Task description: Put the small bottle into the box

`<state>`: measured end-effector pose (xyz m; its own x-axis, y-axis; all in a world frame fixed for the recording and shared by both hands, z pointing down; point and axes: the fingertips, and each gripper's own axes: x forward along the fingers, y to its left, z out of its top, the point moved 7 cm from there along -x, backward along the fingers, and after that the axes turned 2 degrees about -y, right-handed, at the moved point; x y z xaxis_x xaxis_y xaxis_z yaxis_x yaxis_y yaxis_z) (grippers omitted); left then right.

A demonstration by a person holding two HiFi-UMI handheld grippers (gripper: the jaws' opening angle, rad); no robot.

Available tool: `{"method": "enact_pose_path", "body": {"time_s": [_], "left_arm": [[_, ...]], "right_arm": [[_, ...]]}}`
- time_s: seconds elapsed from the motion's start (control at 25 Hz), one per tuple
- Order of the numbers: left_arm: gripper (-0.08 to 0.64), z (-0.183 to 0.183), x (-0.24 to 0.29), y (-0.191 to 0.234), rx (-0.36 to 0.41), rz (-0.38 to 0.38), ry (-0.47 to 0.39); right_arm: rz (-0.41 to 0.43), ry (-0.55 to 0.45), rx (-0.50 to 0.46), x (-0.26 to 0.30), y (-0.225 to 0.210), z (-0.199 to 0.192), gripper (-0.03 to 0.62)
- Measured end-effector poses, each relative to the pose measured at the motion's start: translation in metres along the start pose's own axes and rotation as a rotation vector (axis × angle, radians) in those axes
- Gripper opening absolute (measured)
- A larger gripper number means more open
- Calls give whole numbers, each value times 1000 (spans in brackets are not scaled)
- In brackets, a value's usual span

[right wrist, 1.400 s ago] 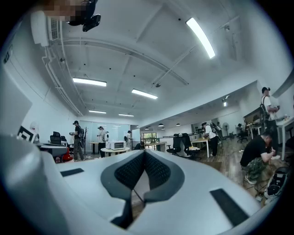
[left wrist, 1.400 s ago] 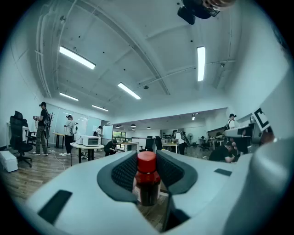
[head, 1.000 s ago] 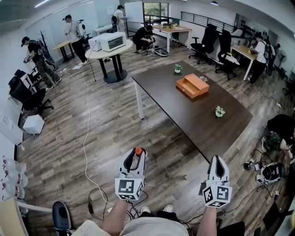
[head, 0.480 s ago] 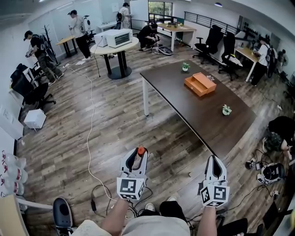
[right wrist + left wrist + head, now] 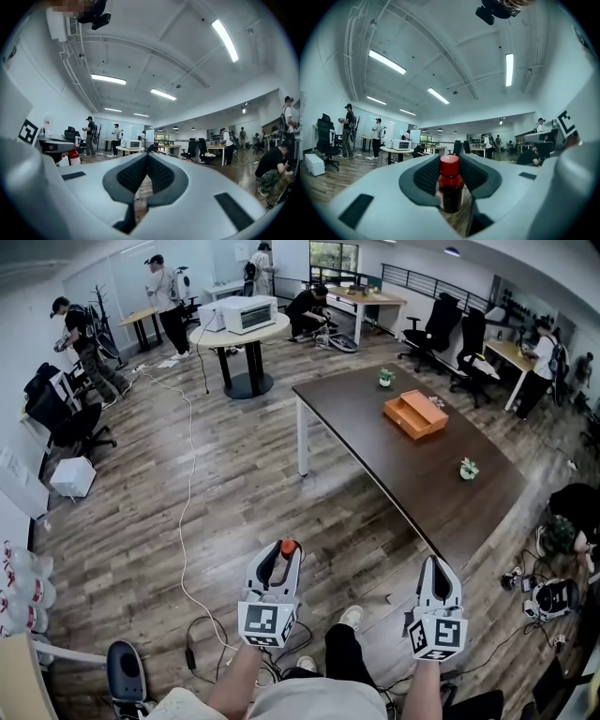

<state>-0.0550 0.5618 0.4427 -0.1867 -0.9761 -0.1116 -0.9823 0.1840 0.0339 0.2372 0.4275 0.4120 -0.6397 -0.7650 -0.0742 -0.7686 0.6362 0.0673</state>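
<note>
Well short of the desk [image 5: 412, 479] | left tongs [image 5: 276, 561] gripped small bottle [image 5: 450, 185] | right tongs [image 5: 438, 566] closed, empty | box [image 5: 415, 414] near desk's far edge | placing remained

**Room: open-plan office, lights on**

Wood-plank floor [image 5: 234, 484]. Long dark table [image 5: 398, 463] right of centre. Round white table [image 5: 234, 338] beyond its far corner. Black office chairs [image 5: 433, 329] near the far wall. Ceiling strip lights [image 5: 387, 62] lit.

Open-plan office: desks [image 5: 370, 298], swivel chairs [image 5: 433, 322], ceiling strip lights [image 5: 509, 69], wood-plank floor [image 5: 234, 484].
</note>
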Motion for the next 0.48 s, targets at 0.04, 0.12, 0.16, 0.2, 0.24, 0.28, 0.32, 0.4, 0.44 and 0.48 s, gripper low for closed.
{"method": "enact_pose_path", "body": {"time_s": [0.04, 0.12, 0.16, 0.2, 0.24, 0.28, 0.32, 0.4, 0.44, 0.48], "left_arm": [[129, 0, 4, 1, 1, 0, 0], [129, -2, 13, 1, 6, -2, 4], [129, -3, 19, 1, 9, -3, 6], [129, -5, 26, 2, 12, -4, 10], [129, -7, 33, 3, 14, -5, 14], [129, -9, 42, 4, 17, -5, 18], [129, -10, 50, 6, 19, -5, 21], [129, -11, 68, 8, 28, -8, 25], [129, -11, 78, 8, 34, -9, 26], [129, -10, 89, 8, 40, -11, 27]], "right_arm": [[-2, 2, 2, 3, -2, -1, 2], [-5, 5, 8, 12, -6, -5, 2], [-7, 7, 11, 17, -9, -8, 2], [-8, 9, 14, 23, -12, -11, 2], [-10, 11, 18, 29, -15, -14, 2], [-12, 12, 23, 36, -18, -17, 2], [-14, 12, 28, 44, -21, -20, 2], [-22, 11, 41, 59, -29, -25, 2], [-25, 11, 49, 68, -34, -27, 2], [-29, 11, 57, 77, -40, -30, 2]]}}
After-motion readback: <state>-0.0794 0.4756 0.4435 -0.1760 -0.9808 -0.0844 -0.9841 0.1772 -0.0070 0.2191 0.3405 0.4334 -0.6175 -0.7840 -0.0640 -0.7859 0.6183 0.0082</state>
